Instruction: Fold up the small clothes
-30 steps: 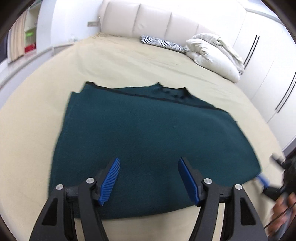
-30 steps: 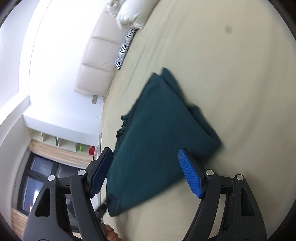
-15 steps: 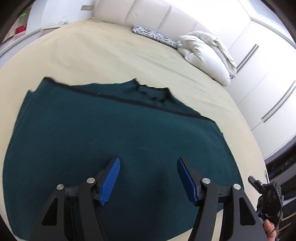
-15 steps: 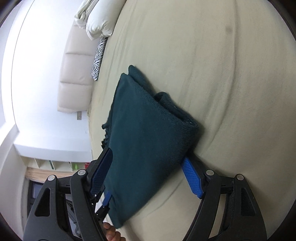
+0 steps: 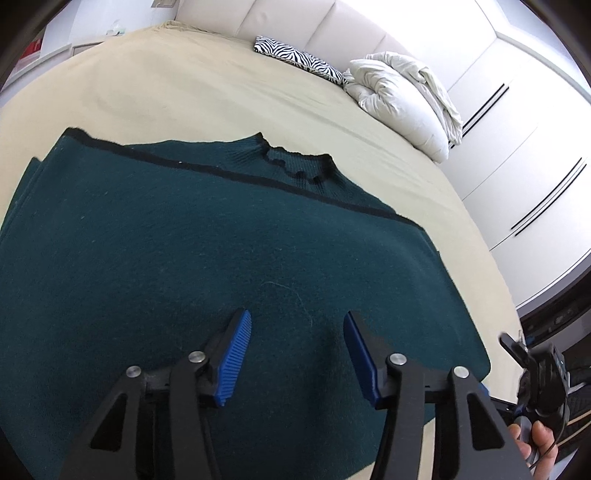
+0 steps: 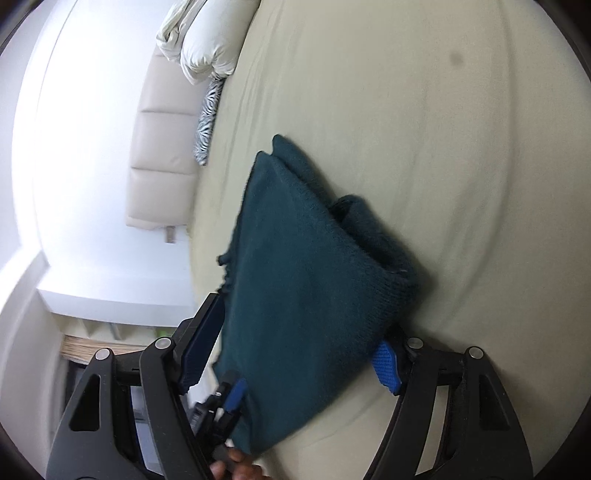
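We see a dark teal knitted sweater (image 5: 229, 258) lying folded on the beige bed sheet (image 5: 207, 92), its ribbed collar pointing toward the cream padded headboard (image 5: 332, 22), where a zebra-striped cushion (image 5: 299, 59) and a white crumpled pillow (image 5: 399, 103) rest. Our left gripper (image 5: 297, 354) hangs above the near part of the sweater with its blue-padded jaws spread wide and nothing between them. Our right gripper (image 6: 295, 354) also stands wide, its two fingers (image 6: 386, 363) straddling the sweater's folded side edge (image 6: 369, 258) without pinching it.
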A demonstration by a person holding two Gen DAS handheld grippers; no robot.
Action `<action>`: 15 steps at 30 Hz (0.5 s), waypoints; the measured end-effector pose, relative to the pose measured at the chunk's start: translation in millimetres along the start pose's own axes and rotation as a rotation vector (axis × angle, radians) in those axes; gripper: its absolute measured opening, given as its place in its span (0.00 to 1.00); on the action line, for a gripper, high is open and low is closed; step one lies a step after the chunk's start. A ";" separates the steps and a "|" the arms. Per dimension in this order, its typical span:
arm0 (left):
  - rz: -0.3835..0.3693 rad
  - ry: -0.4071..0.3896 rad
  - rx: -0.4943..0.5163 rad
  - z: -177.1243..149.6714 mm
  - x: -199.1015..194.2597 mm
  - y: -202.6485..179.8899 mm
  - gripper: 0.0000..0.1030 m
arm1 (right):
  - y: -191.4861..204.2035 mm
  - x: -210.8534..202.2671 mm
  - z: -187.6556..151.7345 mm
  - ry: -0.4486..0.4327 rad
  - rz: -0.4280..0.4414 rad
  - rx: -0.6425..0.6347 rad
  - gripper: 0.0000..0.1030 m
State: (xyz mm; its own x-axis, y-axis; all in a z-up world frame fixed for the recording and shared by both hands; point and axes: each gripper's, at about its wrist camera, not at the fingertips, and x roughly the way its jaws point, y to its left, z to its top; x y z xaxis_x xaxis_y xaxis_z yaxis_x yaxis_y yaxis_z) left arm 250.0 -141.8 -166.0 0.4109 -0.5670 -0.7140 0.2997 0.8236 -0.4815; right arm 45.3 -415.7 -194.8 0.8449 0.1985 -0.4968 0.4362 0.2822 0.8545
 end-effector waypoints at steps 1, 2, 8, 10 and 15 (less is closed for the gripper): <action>-0.005 -0.006 -0.008 -1.2 -3.0 1.7 0.54 | 4.5 -11.4 1.2 -0.034 -0.018 -0.052 0.70; -0.007 -0.009 -0.011 -1.8 -5.1 3.4 0.54 | 10.8 -20.2 2.9 -0.068 -0.058 -0.120 0.70; 0.002 -0.014 0.006 -5.0 -5.0 2.4 0.54 | 45.0 -1.3 11.0 -0.026 -0.225 -0.519 0.49; -0.002 -0.014 0.007 -4.6 -4.8 3.6 0.54 | 44.6 15.7 12.2 0.020 -0.284 -0.570 0.42; 0.000 -0.018 0.011 -5.6 -7.4 5.5 0.53 | 42.6 26.5 9.9 0.018 -0.366 -0.660 0.20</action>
State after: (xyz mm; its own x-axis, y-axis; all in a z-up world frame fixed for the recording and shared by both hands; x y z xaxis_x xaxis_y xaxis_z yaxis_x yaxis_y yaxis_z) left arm 243.8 -133.0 -166.2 0.4260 -0.5674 -0.7047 0.3096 0.8233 -0.4758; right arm 89.3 -407.7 -170.0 0.6739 -0.0021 -0.7388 0.4067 0.8358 0.3687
